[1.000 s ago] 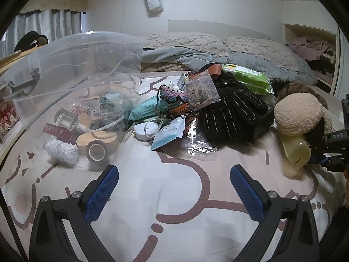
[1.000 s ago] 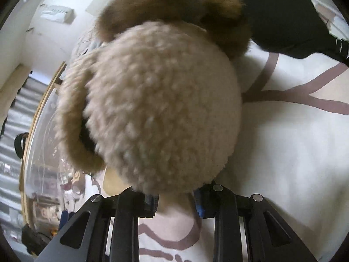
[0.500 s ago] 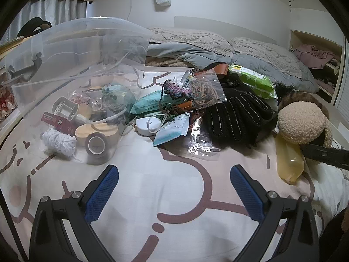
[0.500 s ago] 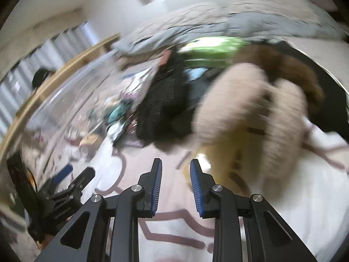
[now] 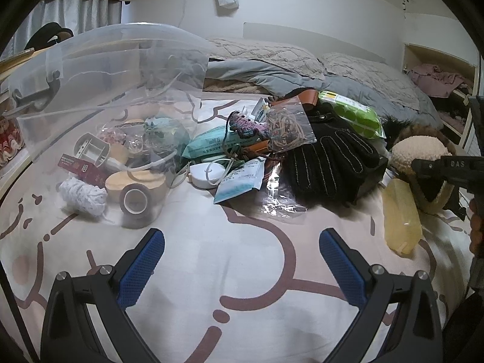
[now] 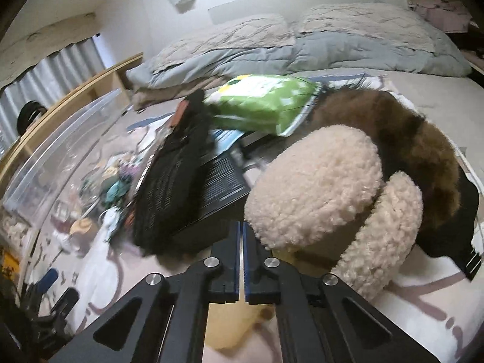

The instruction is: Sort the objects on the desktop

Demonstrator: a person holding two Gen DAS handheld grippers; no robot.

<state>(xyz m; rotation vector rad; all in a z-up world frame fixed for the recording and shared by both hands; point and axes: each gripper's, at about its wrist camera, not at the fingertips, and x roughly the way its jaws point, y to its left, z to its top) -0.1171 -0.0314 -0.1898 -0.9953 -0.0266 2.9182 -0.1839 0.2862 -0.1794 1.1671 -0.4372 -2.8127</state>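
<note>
Two hand-held grippers work over a bed [image 5: 242, 272] spread with a white sheet with brown line drawings. One clear plastic box [image 5: 90, 75] lies on its side at the left, with one roll of tape [image 5: 136, 201], one ball of white string [image 5: 83, 196] and other small items at its mouth. One pair of black gloves [image 5: 329, 163] sits on the central heap, along with one green packet [image 5: 351, 115], one teal packet [image 5: 211, 145], one clear bag of rubber bands [image 5: 287, 127] and one white round gadget [image 5: 208, 175]. One pair of fluffy cream earmuffs [image 6: 317, 187] lies at the right end, touching one yellow pouch [image 5: 400, 220].

The left hand-held gripper [image 5: 242, 260] hovers over bare sheet with its blue pads wide apart and nothing between them; the heap lies ahead of it, the box to its front left.

The right hand-held gripper [image 6: 241, 260] has just been closing, and its pads now meet with nothing caught between them. The earmuffs sit just beyond and to the right of its tips, apart from them; the yellow pouch lies partly under its fingers. The black gloves and a dark flat box [image 6: 217, 193] crowd in just ahead on the left. A brown furry thing [image 6: 408, 139] lies behind the earmuffs. Grey quilts and pillows [image 6: 302, 39] fill the head of the bed.
</note>
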